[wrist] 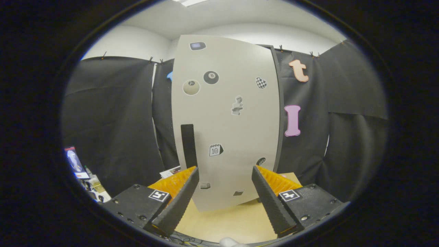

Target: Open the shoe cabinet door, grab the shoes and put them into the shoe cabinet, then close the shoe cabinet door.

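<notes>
The gripper (225,171) is held with its fingers spread apart, nothing clamped between them. Just ahead stands the cabinet (226,120), upright on the bench (223,223), its grey door (236,137) shut and dotted with stickers. A dark vertical handle (188,144) is seen on the door beside the left finger.

We see our gripper (224,175) with its fingers spread wide, nothing between them. Just ahead, the closed shoe cabinet door (233,130) blocks the way forward; its dark handle (188,144) stands above the left finger. Bare tabletop (223,219) lies open below.
</notes>
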Demonstrator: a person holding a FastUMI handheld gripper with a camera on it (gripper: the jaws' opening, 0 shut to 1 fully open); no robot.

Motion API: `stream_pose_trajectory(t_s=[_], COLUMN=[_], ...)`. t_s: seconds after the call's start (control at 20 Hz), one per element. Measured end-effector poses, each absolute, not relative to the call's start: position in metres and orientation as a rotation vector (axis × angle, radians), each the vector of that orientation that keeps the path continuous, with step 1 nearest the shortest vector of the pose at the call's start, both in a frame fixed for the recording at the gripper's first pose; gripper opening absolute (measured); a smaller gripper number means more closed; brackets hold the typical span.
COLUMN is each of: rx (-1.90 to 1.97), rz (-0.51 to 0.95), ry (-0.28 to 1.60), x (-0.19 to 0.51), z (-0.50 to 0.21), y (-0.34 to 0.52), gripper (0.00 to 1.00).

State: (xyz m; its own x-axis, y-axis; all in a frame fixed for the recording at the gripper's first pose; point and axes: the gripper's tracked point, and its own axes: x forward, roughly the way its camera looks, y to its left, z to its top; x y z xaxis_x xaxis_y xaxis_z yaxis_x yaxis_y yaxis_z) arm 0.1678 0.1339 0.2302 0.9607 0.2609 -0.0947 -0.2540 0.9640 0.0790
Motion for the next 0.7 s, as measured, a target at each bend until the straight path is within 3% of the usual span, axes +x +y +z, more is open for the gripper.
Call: stream_pose_trajectory(t_s=[0.7], rx=[0.055], rz=[0.118], ry=[0.057], x=[0.101], z=[0.243], y=[0.101], gripper=[1.00])
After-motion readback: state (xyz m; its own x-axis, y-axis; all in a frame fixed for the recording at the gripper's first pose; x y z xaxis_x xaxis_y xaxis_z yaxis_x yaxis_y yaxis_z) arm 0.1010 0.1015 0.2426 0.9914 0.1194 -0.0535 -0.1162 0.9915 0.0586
